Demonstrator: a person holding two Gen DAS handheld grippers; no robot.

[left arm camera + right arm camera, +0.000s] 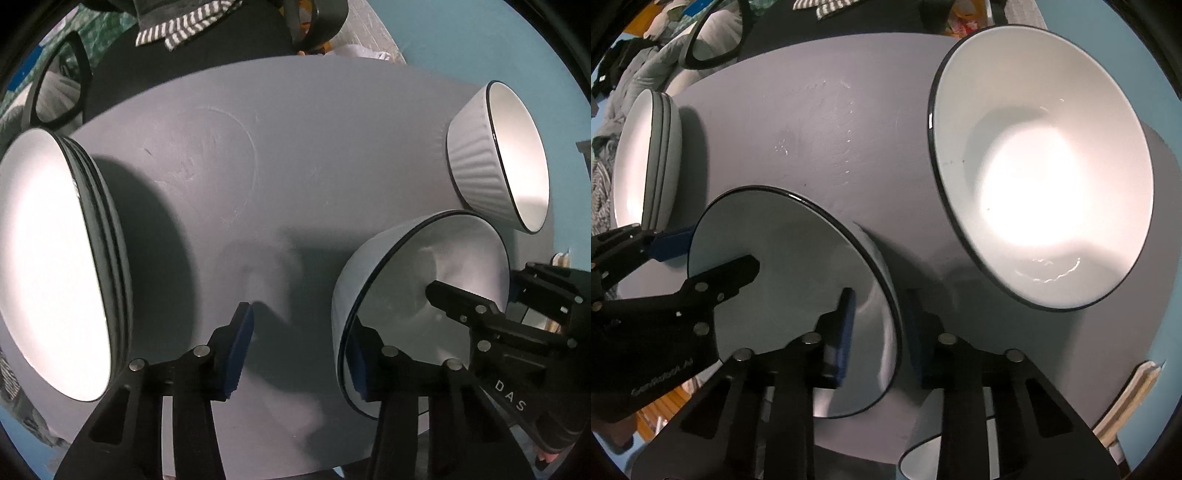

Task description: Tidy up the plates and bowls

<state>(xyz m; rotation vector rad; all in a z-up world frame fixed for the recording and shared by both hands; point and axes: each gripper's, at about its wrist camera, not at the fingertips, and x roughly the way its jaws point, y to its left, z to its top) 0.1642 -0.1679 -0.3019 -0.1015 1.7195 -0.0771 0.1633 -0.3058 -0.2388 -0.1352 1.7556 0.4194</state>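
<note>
Grey table [820,122] — both grippers [877,332] straddle bowl [798,266] rim.

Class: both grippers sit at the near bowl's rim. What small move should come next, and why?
Probably close the right gripper on the near bowl rim: its fingers straddle the rim, still apart. The left gripper also straddles it, open. Then lift toward the ribbed bowl.

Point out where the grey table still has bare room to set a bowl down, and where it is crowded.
Free: the broad middle of the grey table, between the plate stack and the ribbed bowl. Crowded: the near right, where both the left gripper and the right gripper straddle the smooth bowl rim, close beside the ribbed bowl.
</note>
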